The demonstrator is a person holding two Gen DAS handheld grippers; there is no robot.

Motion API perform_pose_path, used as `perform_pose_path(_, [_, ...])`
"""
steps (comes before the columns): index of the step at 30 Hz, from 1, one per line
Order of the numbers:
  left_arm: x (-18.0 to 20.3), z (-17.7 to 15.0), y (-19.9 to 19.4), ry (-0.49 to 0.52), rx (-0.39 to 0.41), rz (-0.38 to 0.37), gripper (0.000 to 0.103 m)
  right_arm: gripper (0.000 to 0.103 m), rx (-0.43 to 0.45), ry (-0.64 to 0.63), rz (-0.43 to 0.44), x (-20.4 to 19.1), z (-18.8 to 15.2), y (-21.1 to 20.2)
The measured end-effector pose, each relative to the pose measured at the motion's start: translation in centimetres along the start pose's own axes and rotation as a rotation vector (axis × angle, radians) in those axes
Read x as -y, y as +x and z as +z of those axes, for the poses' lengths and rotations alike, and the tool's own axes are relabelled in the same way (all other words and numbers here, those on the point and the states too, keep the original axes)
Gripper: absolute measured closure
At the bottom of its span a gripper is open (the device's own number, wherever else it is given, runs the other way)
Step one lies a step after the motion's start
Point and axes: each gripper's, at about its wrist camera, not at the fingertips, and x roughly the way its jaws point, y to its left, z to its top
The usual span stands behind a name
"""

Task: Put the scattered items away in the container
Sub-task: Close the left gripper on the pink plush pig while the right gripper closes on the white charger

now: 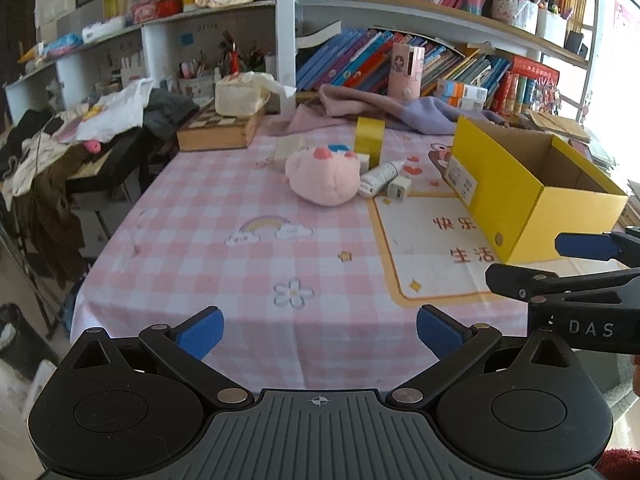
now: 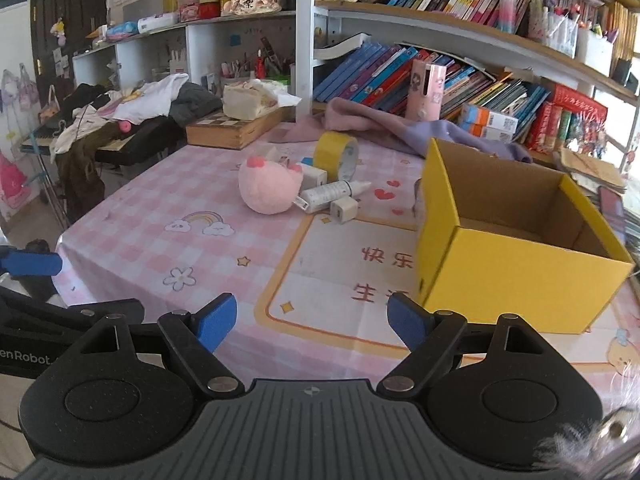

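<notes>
Hovering at the near edge of the table, both tools carry nothing, so the first pick is the step in hand. Biggest of all is the yellow box (image 2: 516, 240), open-topped and seemingly empty, sitting just ahead and to the right of the right gripper (image 2: 312, 322), whose blue pads stand wide apart with nothing between them. The left gripper (image 1: 320, 332) is equally spread and empty, with only checked tablecloth (image 1: 200, 248) ahead of its tips. Next in size, the pink plush toy (image 1: 324, 176) lies well ahead of the left fingers, slightly right of their centre line. Behind it stands the yellow tape roll (image 1: 370, 140) on its edge, then the white tube (image 1: 380, 176) lying flat against the plush, and smallest, the white charger cube (image 1: 400, 190) touching the tube's near end. I judge the plush the sensible first grab: it is soft, forgiving and blocks the rest. Keep the jaws fully spread on approach, come in from above so the fingers straddle its widest part, and avoid nudging the tube, which looks likely to roll. The cube will need a careful, square pinch later.
</notes>
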Motion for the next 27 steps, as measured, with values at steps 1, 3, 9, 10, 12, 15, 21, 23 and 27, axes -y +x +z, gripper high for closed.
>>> perform_pose_path(1, [-0.1, 0.3, 0.3, 0.002, 0.004, 0.002, 0.000, 0.020, 0.000, 0.000, 0.000, 0.0, 0.2, 0.3])
perform_pose_path(3, [-0.3, 0.8, 0.9, -0.001, 0.009, 0.002, 0.000, 0.021, 0.000, -0.008, -0.003, -0.1, 0.7, 1.2])
perform_pose_path(9, [-1.6, 2.8, 3.6, -0.046, 0.012, 0.005, 0.000, 0.023, -0.025, -0.034, 0.000, 0.0, 2.3, 4.4])
perform_pose_path(10, [-1.7, 3.2, 4.1, -0.052, 0.011, 0.006, 0.000, 0.023, -0.029, -0.037, 0.001, 0.0, 2.5, 5.0])
perform_pose_path(12, [-2.1, 4.1, 5.3, -0.061, 0.006, 0.005, 0.000, 0.023, -0.040, -0.046, 0.005, 0.1, 3.2, 6.1])
perform_pose_path(15, [-2.4, 5.4, 7.0, -0.066, -0.006, 0.005, 0.000, 0.024, -0.055, -0.046, 0.005, 0.5, 4.1, 7.9])
perform_pose_path(21, [-2.7, 8.2, 9.9, -0.056, -0.013, 0.002, 0.000, 0.027, -0.094, -0.032, 0.012, 1.1, 5.7, 11.3])
perform_pose_path(23, [-2.8, 9.0, 10.9, -0.058, -0.020, -0.001, 0.000, 0.028, -0.101, -0.031, 0.010, 1.3, 6.2, 12.2])
perform_pose_path(27, [-2.9, 10.5, 12.7, -0.049, -0.034, -0.008, 0.000, 0.028, -0.111, -0.026, -0.005, 1.9, 7.3, 14.1])
